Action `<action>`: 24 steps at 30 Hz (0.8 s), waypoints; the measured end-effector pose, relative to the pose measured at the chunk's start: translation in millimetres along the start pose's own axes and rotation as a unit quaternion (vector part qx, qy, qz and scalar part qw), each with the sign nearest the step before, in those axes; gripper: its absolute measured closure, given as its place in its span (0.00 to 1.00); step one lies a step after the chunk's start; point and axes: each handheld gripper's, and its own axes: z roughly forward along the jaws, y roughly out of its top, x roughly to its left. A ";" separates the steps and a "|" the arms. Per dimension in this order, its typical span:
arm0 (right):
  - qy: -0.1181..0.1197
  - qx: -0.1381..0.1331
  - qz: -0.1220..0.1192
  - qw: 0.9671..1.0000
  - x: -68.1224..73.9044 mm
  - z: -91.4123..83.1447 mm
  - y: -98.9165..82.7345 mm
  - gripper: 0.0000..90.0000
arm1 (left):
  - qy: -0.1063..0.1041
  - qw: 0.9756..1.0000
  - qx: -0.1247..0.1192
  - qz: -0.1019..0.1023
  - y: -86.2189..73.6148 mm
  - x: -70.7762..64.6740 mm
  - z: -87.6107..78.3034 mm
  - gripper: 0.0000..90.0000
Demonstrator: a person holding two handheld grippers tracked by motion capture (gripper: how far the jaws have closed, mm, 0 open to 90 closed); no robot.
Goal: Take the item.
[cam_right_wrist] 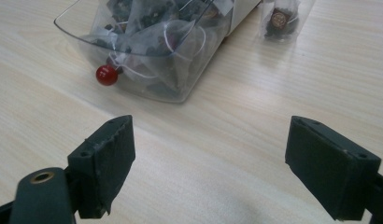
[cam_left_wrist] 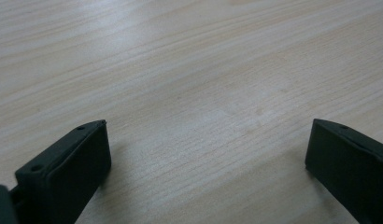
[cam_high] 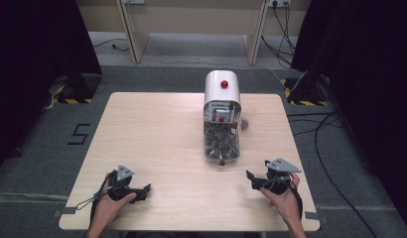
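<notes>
The clear bin (cam_high: 222, 146) of the white dispenser (cam_high: 222, 89) sits right of the bench (cam_high: 157, 139) centre, packed with dark wrapped packets too jumbled to tell apart; a red knob (cam_right_wrist: 106, 74) marks its near lip. One loose packet (cam_right_wrist: 279, 18) lies just beside it, cut off. Your left tongs (cam_high: 148, 188) and right tongs (cam_high: 249, 174) rest near you, both wide open and empty, pointing inward.

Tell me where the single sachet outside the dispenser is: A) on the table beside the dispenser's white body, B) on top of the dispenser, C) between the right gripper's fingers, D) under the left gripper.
A: the loose sachet lies on the table next to the dispenser, apart from the right gripper, whose fingers are spread and hold nothing.
</notes>
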 end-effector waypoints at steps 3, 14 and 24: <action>0.001 0.004 -0.003 1.000 1.7 -0.1 -2.8 0.19 | 0.000 1.000 0.000 0.000 0.0 0.0 0.0 0.00; 0.006 0.013 -0.007 1.000 6.0 -2.6 -13.2 0.19 | 0.000 1.000 0.000 0.000 0.0 0.0 0.0 0.00; 0.001 0.018 -0.010 1.000 7.8 -7.1 -21.9 0.19 | 0.000 1.000 0.000 0.000 0.0 0.0 0.0 0.00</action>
